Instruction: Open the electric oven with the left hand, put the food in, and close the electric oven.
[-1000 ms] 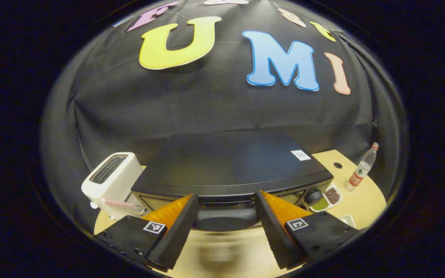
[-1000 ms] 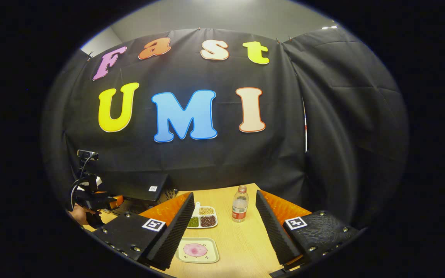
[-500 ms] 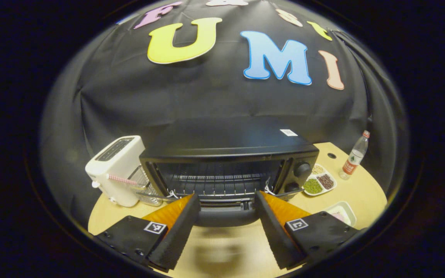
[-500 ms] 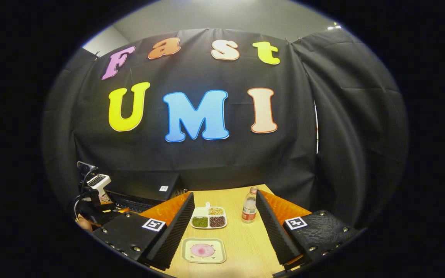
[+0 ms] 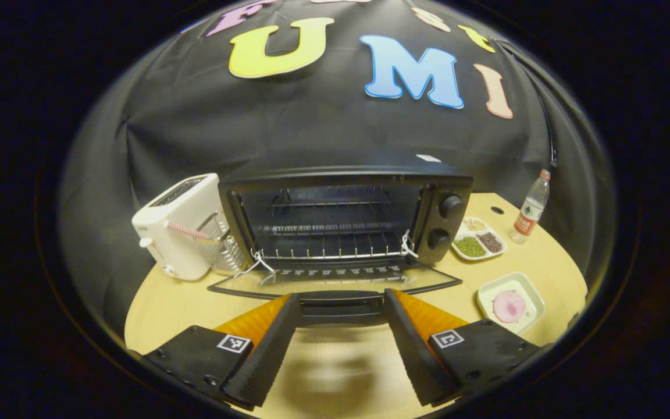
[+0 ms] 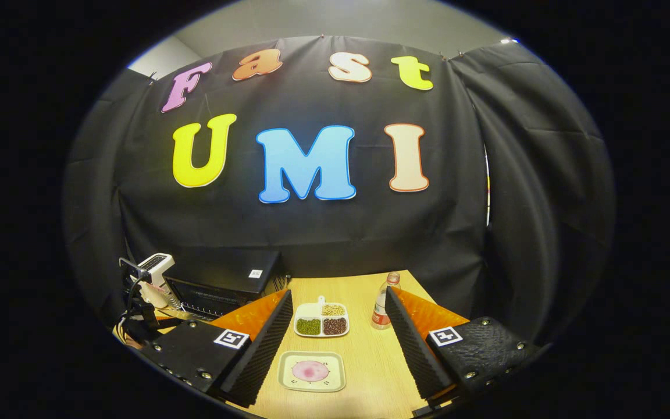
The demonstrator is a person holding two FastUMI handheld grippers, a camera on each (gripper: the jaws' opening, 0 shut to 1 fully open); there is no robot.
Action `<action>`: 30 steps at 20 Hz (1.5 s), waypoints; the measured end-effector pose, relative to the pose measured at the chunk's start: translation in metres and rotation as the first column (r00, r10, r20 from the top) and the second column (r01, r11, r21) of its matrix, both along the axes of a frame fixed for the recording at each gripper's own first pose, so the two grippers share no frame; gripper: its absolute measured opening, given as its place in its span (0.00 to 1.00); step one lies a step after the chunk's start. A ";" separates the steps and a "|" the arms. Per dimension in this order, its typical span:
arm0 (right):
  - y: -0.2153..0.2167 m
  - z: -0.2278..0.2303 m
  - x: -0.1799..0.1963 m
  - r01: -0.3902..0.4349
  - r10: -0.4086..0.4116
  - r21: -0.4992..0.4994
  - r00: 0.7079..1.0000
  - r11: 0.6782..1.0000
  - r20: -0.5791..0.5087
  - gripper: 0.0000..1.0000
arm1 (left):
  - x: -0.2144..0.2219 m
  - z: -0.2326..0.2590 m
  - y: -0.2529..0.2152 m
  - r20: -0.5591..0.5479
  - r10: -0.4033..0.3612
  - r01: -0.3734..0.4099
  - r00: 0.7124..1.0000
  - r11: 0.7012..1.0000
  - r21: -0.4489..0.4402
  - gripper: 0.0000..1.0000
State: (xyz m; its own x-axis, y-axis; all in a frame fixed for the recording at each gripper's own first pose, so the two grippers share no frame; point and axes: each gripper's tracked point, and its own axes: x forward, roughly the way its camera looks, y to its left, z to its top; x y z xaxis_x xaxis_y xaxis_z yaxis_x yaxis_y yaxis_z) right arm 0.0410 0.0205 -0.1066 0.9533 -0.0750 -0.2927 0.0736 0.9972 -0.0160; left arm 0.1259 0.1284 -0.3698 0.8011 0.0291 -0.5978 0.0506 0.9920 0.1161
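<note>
- Black electric oven (image 5: 346, 215) stands on the wooden tabletop (image 5: 172, 302), its door (image 5: 335, 280) folded down flat and the wire rack inside exposed.
- Left tool (image 5: 341, 334) sits level just in front of the door's handle (image 5: 341, 304), fingers spread wide on either side of it, not pressing on it.
- Right tool (image 6: 338, 343) hovers wide apart above a small plate of pink food (image 6: 310, 370), well right of the oven.
</note>
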 end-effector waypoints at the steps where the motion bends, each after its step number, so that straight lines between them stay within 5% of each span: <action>1: 0.001 -0.003 -0.001 -0.003 0.003 0.001 1.000 1.000 -0.009 0.96 | -0.006 -0.008 0.003 -0.020 0.008 -0.008 1.000 1.000 -0.008 0.97; 6: 0.006 -0.021 0.003 -0.025 0.026 0.015 0.997 1.000 -0.067 0.97 | -0.016 0.012 0.015 0.025 0.013 -0.014 1.000 1.000 0.016 0.97; 10: 0.006 -0.077 0.014 -0.072 0.090 0.075 0.959 0.995 -0.267 0.96 | -0.015 0.091 -0.004 0.188 -0.012 0.014 0.982 1.000 -0.006 0.97; 13: 0.004 -0.131 0.013 -0.074 0.161 0.202 0.873 0.977 -0.460 0.97 | -0.022 0.162 -0.025 0.327 -0.031 0.045 0.945 0.998 -0.037 0.89; 15: 0.002 -0.169 0.014 -0.057 0.197 0.251 0.790 0.966 -0.581 0.97 | -0.031 0.205 -0.035 0.404 -0.037 0.062 0.914 0.997 -0.048 0.95; 21: -0.015 -0.266 0.011 0.043 0.180 0.236 0.517 0.971 -0.837 0.96 | -0.069 0.284 -0.032 0.517 0.002 0.060 0.856 0.993 -0.103 1.00; 22: -0.018 -0.278 0.012 0.059 0.165 0.220 0.482 0.974 -0.860 0.96 | -0.073 0.289 -0.026 0.524 0.007 0.050 0.852 0.994 -0.095 0.89; 25: -0.027 -0.311 0.018 0.083 0.120 0.169 0.417 0.982 -0.901 0.96 | -0.081 0.292 -0.010 0.529 0.015 0.022 0.849 0.998 -0.063 1.00; 30: -0.036 -0.337 0.024 0.039 0.052 0.071 0.371 0.997 -0.927 0.96 | -0.093 0.283 0.011 0.500 0.050 -0.025 0.864 0.998 -0.057 1.00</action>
State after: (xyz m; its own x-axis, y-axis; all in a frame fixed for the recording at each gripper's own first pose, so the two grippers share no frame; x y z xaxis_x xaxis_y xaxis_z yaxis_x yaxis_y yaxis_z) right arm 0.0653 -0.0157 -0.4435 0.0796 -0.0069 -0.9968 0.0514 0.9987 -0.0028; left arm 0.0328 0.1392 -0.0871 0.9920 0.0469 -0.1174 -0.0390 0.9968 0.0692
